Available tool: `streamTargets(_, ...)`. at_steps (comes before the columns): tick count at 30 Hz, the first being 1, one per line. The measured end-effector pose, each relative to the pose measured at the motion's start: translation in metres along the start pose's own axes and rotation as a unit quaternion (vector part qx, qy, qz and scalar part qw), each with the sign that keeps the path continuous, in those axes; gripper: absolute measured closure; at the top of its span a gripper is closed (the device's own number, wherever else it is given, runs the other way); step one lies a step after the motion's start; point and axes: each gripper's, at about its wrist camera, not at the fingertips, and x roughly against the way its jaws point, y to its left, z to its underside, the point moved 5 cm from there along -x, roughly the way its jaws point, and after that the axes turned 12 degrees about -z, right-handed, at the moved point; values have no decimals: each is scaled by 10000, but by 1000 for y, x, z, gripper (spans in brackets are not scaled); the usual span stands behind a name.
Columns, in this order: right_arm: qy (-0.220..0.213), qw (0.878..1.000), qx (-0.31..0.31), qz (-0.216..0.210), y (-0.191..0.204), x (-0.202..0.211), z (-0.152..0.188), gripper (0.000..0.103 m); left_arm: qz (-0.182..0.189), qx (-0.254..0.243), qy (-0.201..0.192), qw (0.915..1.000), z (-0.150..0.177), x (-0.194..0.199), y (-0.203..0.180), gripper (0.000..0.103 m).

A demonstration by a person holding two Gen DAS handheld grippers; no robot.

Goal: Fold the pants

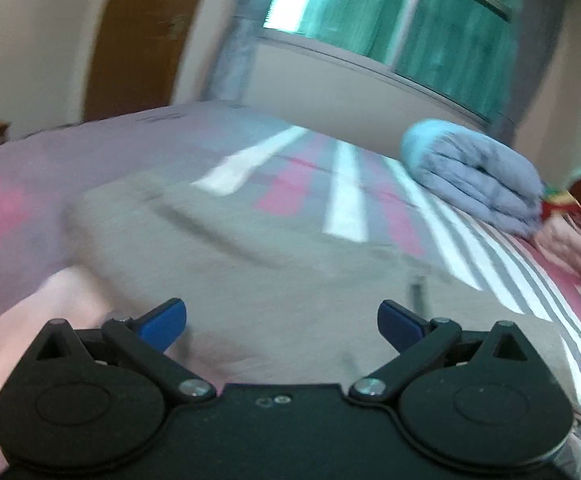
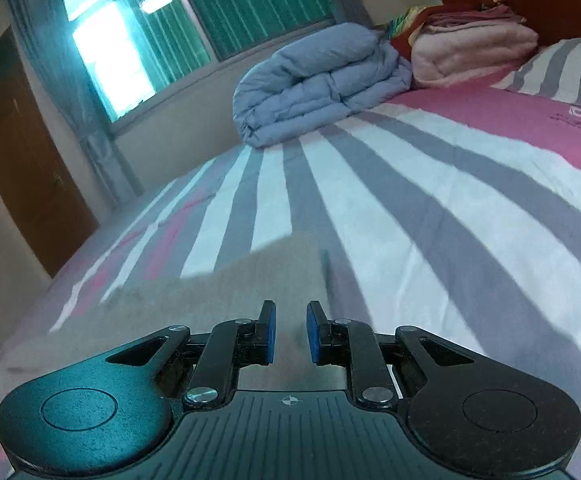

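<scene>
The grey pants (image 1: 274, 280) lie flat on the striped bedspread (image 2: 430, 208), spread for folding. The left gripper (image 1: 281, 326) hovers over them with jaws wide and empty — likely poised to pinch an edge — while the right gripper (image 2: 290, 332) is narrowed to a slim, empty gap above the cloth.

Black plastic left claw (image 1: 281, 325) and right claw (image 2: 291, 332), each with blue-padded fingertips (image 1: 162, 322), silver screws (image 2: 201, 394) and round hinge housings; ribbed grip plate on the right.
</scene>
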Motion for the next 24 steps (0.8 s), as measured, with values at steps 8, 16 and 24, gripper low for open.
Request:
streamTargets(8, 64, 9993, 316, -203, -5, -31, -31, 85, 302, -752, 323, 9962, 10, -35, -91, 7)
streamTargets(16, 944, 9945, 441, 27, -32, -92, -16, 85, 209, -954, 578, 9935, 41, -50, -81, 7)
streamTargets(24, 878, 9953, 393, -80, -40, -79, -10, 85, 165, -946, 536, 9939, 37, -41, -79, 6)
